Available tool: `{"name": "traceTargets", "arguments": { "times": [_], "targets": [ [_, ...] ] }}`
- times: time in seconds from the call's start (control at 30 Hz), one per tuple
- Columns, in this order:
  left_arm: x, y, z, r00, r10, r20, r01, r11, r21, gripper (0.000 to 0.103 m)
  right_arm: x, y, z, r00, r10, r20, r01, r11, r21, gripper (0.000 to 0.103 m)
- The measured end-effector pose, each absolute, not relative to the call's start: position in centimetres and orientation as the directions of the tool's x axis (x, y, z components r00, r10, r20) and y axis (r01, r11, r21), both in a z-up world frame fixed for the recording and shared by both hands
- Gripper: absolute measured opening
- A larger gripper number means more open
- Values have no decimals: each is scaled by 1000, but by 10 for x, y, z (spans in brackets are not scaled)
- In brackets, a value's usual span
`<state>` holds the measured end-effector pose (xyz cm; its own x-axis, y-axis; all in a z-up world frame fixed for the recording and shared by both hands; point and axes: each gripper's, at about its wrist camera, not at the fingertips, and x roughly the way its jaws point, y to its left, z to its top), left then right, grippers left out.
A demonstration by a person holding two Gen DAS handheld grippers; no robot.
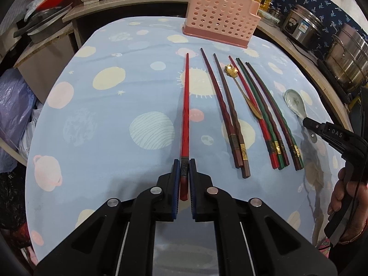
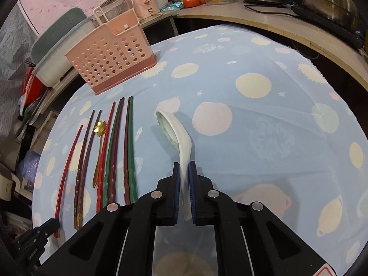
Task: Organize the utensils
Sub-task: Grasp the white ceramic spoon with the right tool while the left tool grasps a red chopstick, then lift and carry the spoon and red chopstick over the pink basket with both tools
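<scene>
Chopstick (image 1: 185,105), red, lies apart at the left of the blue planet-print tablecloth (image 1: 110,119), its thick end clamped between the pads of the left gripper (image 1: 184,172). Just right of it lies a row of dark, red and green chopsticks (image 1: 253,112) with a small gold spoon (image 1: 239,82) among them. Farther right, the right gripper (image 2: 184,174) is closed on the handle of a white soup spoon (image 2: 177,133). A pink perforated holder (image 1: 220,16) stands behind the row.

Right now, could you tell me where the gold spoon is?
The gold spoon lies on the tablecloth among the row of chopsticks, partly over a red one, in front of the pink basket.
</scene>
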<state>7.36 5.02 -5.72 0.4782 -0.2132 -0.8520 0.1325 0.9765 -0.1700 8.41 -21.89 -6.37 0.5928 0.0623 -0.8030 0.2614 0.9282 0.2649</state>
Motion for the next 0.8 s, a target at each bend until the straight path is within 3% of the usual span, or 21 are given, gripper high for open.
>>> {"name": "traceTargets", "arguments": {
  "times": [0.43,0.8],
  "targets": [
    [47,57,-13,566,-211,-797,144,977,-156,7,27,-217,-9,686,59,-725,226,930,290,7],
    [85,51,65,677,-239,-696,181,971,-158,7,45,-224,57,769,36,-638,180,946,271,6]
  ]
}}
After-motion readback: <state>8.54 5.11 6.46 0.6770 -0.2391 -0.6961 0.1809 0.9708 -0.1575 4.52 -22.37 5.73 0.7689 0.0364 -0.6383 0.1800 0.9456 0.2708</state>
